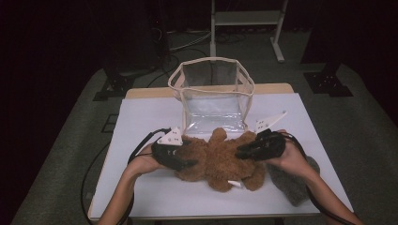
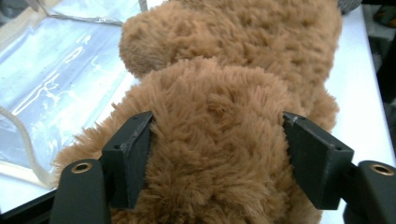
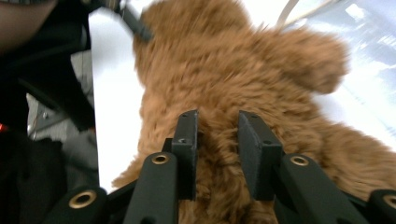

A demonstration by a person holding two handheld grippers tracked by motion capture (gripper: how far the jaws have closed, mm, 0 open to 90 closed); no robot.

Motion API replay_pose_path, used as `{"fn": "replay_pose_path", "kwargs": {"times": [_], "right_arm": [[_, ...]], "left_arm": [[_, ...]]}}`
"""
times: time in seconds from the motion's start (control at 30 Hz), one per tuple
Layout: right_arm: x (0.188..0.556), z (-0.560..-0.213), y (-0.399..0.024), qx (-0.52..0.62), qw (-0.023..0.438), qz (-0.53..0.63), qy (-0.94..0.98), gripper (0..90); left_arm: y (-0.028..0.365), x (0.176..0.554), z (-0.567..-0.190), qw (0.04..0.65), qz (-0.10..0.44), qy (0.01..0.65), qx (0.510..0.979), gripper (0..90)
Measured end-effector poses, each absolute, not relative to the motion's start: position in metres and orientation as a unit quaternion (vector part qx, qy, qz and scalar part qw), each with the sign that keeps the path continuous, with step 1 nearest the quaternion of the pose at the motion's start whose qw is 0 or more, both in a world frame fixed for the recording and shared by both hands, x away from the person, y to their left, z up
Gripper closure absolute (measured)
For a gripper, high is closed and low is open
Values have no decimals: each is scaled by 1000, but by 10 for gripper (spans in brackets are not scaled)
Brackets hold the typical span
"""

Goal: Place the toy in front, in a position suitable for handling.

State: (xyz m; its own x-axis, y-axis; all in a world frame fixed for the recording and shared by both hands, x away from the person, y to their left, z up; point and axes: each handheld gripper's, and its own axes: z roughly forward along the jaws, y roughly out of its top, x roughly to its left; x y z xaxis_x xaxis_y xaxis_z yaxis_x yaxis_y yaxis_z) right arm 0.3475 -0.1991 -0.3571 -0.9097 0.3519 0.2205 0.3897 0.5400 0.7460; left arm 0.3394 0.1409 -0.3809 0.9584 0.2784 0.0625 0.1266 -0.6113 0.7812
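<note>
A: Listing item: brown plush bear (image 1: 220, 159), lying on the desk (image 1: 141, 122) before the clear bag (image 1: 213, 96).
B: Left claw (image 2: 217, 154) pinching a wide limb; right claw (image 3: 217, 140) nipping a narrow tuft.
A: Handling note: lift evenly, both grips deep in fur.

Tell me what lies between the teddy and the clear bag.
Nothing: in the high view the teddy lies right at the open mouth of the clear bag, its top reaching the bag's folded-down front flap.
</note>
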Motion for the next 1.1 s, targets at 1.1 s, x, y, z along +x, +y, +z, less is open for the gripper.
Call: {"fn": "replay_pose_path", "kwargs": {"times": [1.1], "right_arm": [[346,-382,-186,-214,37,-422,-880,657]], "left_arm": [[152,340,-371,421,68,102,899,98]]}}
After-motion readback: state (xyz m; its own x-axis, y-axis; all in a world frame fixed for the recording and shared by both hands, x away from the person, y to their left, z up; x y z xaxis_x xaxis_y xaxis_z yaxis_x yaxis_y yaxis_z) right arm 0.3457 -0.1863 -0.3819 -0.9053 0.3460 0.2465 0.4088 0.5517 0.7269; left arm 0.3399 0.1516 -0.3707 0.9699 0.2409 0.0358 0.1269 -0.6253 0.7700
